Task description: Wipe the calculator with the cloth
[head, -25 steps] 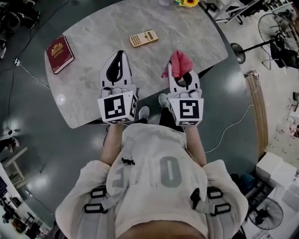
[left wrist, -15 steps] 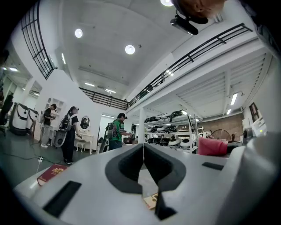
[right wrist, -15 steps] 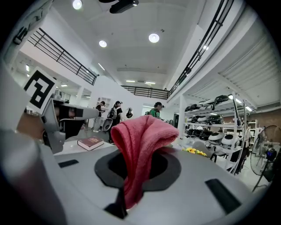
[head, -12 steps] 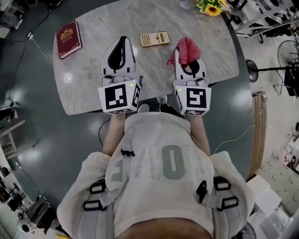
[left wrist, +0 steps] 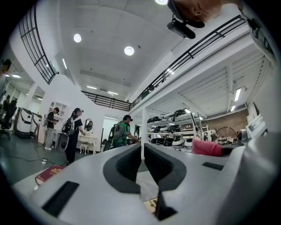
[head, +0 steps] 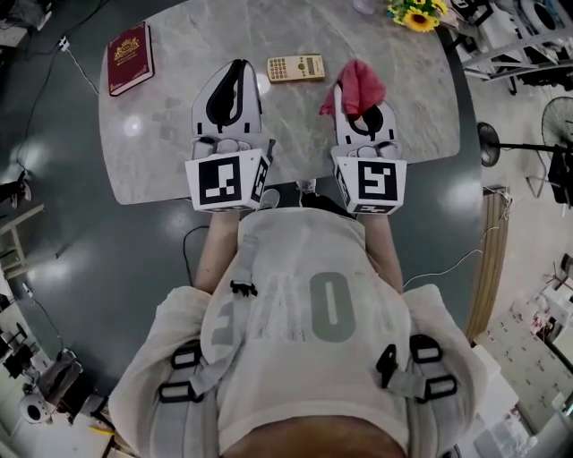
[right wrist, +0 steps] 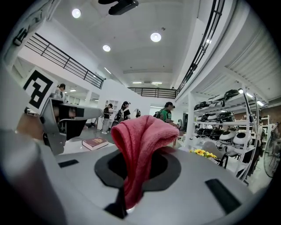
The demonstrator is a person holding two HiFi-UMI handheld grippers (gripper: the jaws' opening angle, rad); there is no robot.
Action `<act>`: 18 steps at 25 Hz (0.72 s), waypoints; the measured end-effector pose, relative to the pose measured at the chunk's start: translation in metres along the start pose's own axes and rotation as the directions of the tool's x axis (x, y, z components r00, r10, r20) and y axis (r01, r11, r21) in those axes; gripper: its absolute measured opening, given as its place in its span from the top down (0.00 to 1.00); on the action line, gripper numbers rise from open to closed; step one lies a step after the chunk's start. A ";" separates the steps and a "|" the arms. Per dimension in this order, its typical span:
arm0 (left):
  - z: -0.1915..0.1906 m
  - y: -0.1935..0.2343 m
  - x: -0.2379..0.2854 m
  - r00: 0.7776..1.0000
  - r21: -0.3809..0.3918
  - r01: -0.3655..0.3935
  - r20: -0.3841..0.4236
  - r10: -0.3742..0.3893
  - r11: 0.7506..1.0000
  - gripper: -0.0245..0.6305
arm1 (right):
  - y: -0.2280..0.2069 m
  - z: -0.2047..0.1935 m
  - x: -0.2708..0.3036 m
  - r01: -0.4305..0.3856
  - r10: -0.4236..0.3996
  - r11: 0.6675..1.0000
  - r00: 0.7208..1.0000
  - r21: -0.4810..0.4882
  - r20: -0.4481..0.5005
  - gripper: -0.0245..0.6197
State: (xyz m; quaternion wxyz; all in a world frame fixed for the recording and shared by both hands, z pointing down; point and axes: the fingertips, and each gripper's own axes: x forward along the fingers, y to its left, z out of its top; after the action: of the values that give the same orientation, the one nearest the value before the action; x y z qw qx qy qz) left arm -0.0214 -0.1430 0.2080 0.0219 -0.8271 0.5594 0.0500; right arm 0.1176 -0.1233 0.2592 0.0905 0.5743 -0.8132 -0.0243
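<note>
Calculator: lies flat, keys up, near the far edge of the counter, about midway along it. It sits between the tips of my two grippers and touches neither.
Cloth: red and limp, bunched in my right gripper. A loose fold stands proud of the tips.
Right fingers: clenched on the cloth, which fills the gap between them.
Left gripper: fingers closed together on nothing, just left of the calculator.
Handling, calculator: I judge it light, stiff and thin. On this polished stone it probably slides under a wiping stroke.
Where to hold: I would pin one short end with the closed left tips and keep off the keys.
Handling, cloth: soft, light and not slippery. I would lay the free fold on the keys, so the hard tips stay off them.
Bystanders: a red book at the far left corner, sunflowers at the far right.
</note>
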 end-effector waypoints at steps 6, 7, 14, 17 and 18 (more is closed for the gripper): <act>-0.004 0.000 0.005 1.000 0.010 0.030 -0.002 -0.030 1.000 0.89 | -0.002 -0.002 0.008 -0.020 0.020 1.000 1.000 0.013 0.012 0.87; -0.005 -0.002 0.007 0.999 0.016 0.048 -0.007 -0.048 0.999 0.85 | -0.002 -0.002 0.009 -0.021 0.021 1.000 1.000 0.015 0.013 0.87; -0.009 -0.012 0.016 0.990 0.013 0.139 -0.005 -0.139 0.990 0.33 | -0.002 -0.010 0.014 -0.039 0.039 0.999 0.999 0.030 -0.005 0.87; -0.013 -0.010 0.016 0.991 0.014 0.135 -0.017 -0.135 0.991 0.33 | -0.002 -0.013 0.016 -0.042 0.042 0.999 0.999 0.033 -0.009 0.87; -0.015 -0.010 0.016 0.990 0.016 0.139 -0.024 -0.138 0.990 0.33 | -0.003 -0.013 0.016 -0.042 0.043 0.999 0.999 0.034 -0.009 0.87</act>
State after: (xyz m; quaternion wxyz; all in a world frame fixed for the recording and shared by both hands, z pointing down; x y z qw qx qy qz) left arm -0.0052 -0.1556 0.2209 0.0261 -0.8642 0.5013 0.0342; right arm 0.1173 -0.1387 0.2736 0.0853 0.5585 -0.8251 -0.0057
